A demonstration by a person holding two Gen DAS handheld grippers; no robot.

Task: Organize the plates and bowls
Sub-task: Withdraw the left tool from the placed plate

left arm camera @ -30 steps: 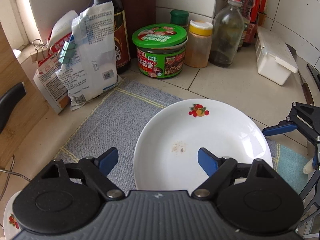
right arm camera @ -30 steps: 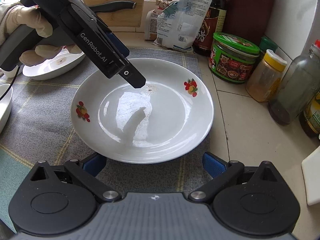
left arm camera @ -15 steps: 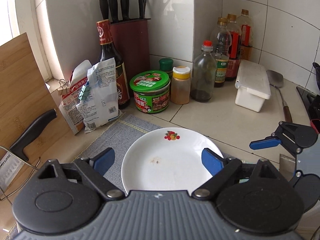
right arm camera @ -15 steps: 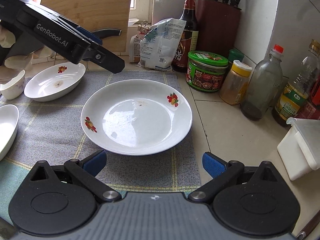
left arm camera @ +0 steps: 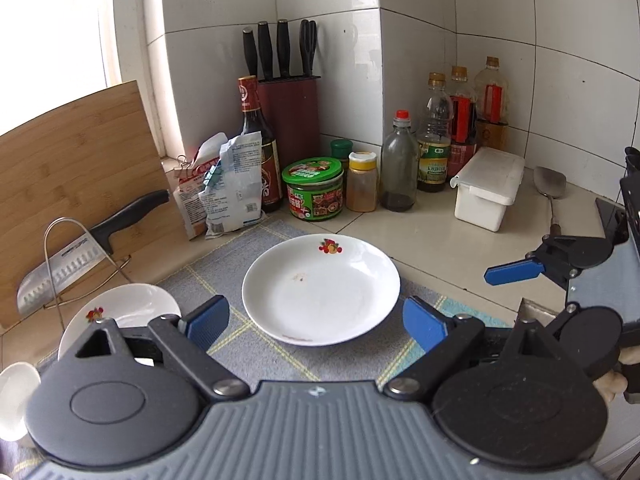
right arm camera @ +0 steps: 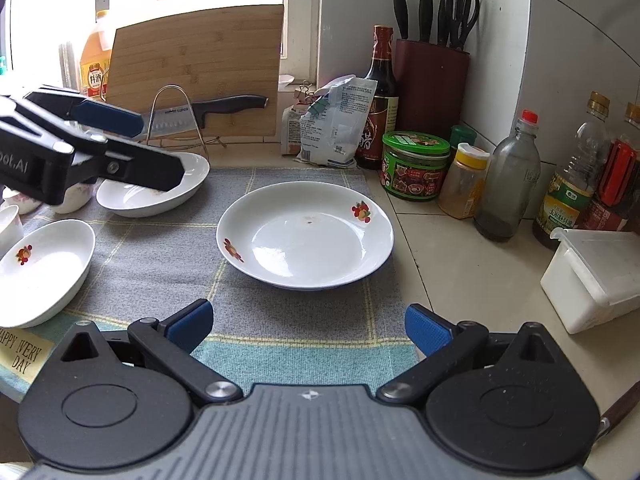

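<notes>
A white deep plate with fruit prints [left arm camera: 320,290] [right arm camera: 306,234] lies on the grey-and-teal mat [right arm camera: 168,264]. My left gripper [left arm camera: 316,322] is open and empty, above and behind the plate's near rim. My right gripper [right arm camera: 308,326] is open and empty, short of the plate over the mat's front edge. Further white dishes sit left: one oval dish [right arm camera: 154,188] behind the left gripper's fingers [right arm camera: 108,118], another [right arm camera: 42,270] at the near left, and small cups [right arm camera: 12,220]. The left wrist view shows a white dish [left arm camera: 120,312] at the lower left.
A green-lidded jar [left arm camera: 314,188], spice jar [left arm camera: 362,186], bottles [left arm camera: 434,148], sauce bottle [right arm camera: 378,100], knife block [left arm camera: 288,112] and snack bags [left arm camera: 224,184] line the back wall. A white lidded box [right arm camera: 596,276] stands right. A cutting board [right arm camera: 196,68] and cleaver on a wire rack [right arm camera: 180,118] stand at the left rear.
Both grippers have pulled back and risen away from the plate, which stays on the mat. More of the counter and side dishes has come into view.
</notes>
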